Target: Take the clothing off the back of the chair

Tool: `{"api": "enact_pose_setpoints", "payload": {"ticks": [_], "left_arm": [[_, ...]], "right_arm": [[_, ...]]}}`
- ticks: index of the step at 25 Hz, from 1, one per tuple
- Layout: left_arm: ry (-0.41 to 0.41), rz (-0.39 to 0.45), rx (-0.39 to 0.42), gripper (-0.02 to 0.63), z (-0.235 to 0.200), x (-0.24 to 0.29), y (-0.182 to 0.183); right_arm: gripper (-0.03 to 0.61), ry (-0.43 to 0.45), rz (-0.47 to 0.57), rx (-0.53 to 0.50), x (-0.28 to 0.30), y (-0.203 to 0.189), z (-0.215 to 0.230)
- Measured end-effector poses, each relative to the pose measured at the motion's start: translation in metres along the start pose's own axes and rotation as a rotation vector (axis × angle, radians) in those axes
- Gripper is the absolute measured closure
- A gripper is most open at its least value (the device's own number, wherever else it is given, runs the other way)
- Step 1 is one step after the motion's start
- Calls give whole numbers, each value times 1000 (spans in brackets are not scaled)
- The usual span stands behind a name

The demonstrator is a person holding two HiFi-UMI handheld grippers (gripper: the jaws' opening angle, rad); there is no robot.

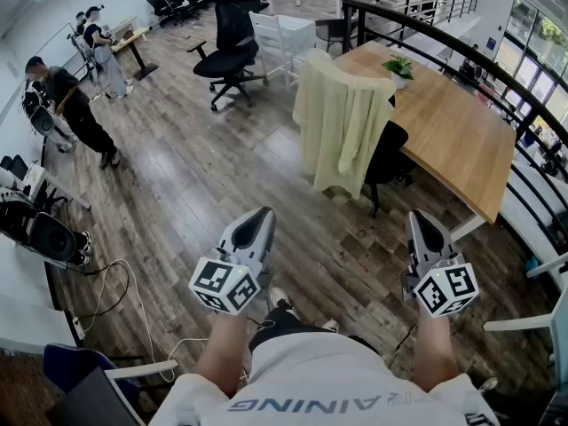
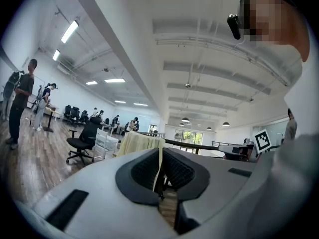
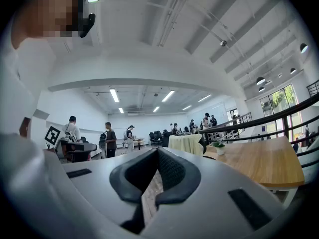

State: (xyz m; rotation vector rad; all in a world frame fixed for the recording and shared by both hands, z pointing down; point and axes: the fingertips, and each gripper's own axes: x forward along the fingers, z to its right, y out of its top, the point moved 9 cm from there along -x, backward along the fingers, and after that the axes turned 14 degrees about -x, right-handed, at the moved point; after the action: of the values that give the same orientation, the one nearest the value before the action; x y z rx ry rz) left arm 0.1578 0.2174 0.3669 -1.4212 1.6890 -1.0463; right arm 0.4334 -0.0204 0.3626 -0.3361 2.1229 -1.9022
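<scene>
A pale yellow garment (image 1: 342,122) hangs over the back of a black chair (image 1: 390,153) pushed up to the wooden table (image 1: 444,122). Both grippers are held level well short of it, over the wood floor. My left gripper (image 1: 260,213) is shut with nothing in it, and it points toward the garment's left side. My right gripper (image 1: 420,217) is also shut and empty, below the chair's right side. In the left gripper view the garment (image 2: 139,142) shows far off above the closed left gripper (image 2: 160,158). The right gripper view shows the garment (image 3: 186,143) small beyond the closed right gripper (image 3: 157,158).
A potted plant (image 1: 399,67) stands on the table. A black railing (image 1: 497,69) runs along the right. A black office chair (image 1: 229,47) and a white chair (image 1: 282,43) stand further back. People (image 1: 71,105) stand at the left, and cables (image 1: 124,291) lie on the floor.
</scene>
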Motion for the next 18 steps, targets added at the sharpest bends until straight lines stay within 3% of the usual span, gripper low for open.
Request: {"api": "enact_pose_setpoints", "payload": {"ticks": [18], "left_arm": [[12, -13, -9, 563, -25, 4, 5]], "right_arm": [[555, 5, 12, 45, 24, -6, -5]]}}
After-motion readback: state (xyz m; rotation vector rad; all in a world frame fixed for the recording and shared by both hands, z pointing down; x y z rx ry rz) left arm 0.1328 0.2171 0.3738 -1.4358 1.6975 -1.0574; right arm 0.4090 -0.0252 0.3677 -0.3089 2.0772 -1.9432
